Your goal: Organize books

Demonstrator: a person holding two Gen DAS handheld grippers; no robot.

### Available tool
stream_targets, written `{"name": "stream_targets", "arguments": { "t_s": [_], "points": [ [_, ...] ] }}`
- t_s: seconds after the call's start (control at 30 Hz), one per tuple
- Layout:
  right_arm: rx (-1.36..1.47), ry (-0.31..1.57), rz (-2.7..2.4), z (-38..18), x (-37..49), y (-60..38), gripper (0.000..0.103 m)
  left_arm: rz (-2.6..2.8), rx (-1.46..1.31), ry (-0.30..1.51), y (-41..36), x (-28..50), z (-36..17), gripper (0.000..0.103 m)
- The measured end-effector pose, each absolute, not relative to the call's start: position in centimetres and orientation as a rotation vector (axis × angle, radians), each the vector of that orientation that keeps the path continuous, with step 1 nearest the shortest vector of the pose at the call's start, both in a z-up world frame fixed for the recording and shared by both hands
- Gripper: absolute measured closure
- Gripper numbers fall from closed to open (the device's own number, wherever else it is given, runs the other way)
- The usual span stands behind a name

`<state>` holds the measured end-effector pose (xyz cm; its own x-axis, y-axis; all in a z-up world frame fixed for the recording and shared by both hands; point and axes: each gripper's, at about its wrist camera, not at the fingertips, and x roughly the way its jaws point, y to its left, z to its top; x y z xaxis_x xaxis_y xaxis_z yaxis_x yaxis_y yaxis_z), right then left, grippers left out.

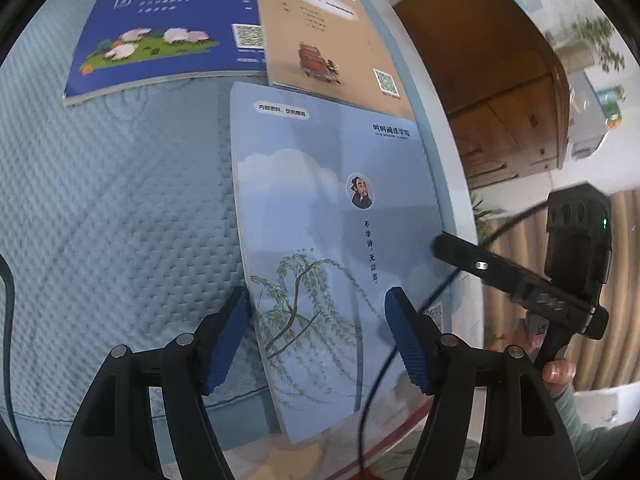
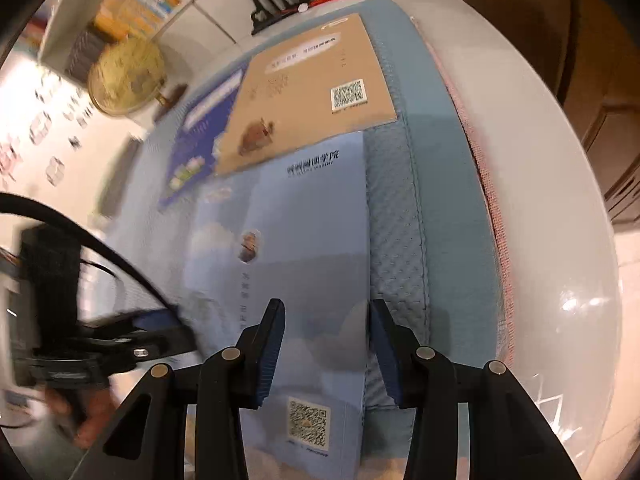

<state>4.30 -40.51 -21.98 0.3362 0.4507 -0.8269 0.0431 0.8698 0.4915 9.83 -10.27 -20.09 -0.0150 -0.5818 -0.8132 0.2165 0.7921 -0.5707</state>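
Dark blue book (image 1: pixel 160 28) lay far left on the quilted bed (image 1: pixel 100 200), tan book (image 1: pixel 320 40) beside it, overlapping. Nearer me, the pale blue book (image 1: pixel 320 240) sat under both grippers. My left gripper (image 1: pixel 316 340) hung open over it, holding nothing; my right gripper (image 2: pixel 328 344) stood part-open astride its right edge, pads apart.

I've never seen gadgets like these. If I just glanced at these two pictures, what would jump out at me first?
Probably the pale blue book with a willow tree on its cover, lying on a quilted blue pad right ahead of both handheld grippers. The left gripper and the right gripper each straddle it with blue pads apart. Beyond it lie a tan book and a dark blue book with sheep.
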Motion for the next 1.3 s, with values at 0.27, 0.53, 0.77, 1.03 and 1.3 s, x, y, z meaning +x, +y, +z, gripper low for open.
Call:
{"name": "stream_targets", "arguments": {
  "t_s": [0.27,0.53,0.77,1.03,1.3],
  "points": [
    [0.774,1.095,0.572,-17.8,3.7,-41.0,0.060,-0.645,-0.372,1.487,-8.9,10.4,-20.2,0.037],
    [0.895,1.018,0.777,-14.3,4.7,-34.1,0.060,-0.581,-0.375,1.407,-2.2,9.7,-17.3,0.038],
    [0.879,1.064,0.923,-12.8,6.5,-24.7,0.060,-0.411,-0.468,1.299,9.2,9.7,-14.9,0.038],
    [0.528,1.211,0.618,-15.4,4.9,-20.5,0.058,-0.230,-0.398,1.317,15.7,10.0,-17.2,0.041],
    [0.313,1.319,0.325,-21.1,4.8,-18.2,0.058,-0.390,-0.211,1.377,9.9,9.5,-19.2,0.041]
  ]
}}
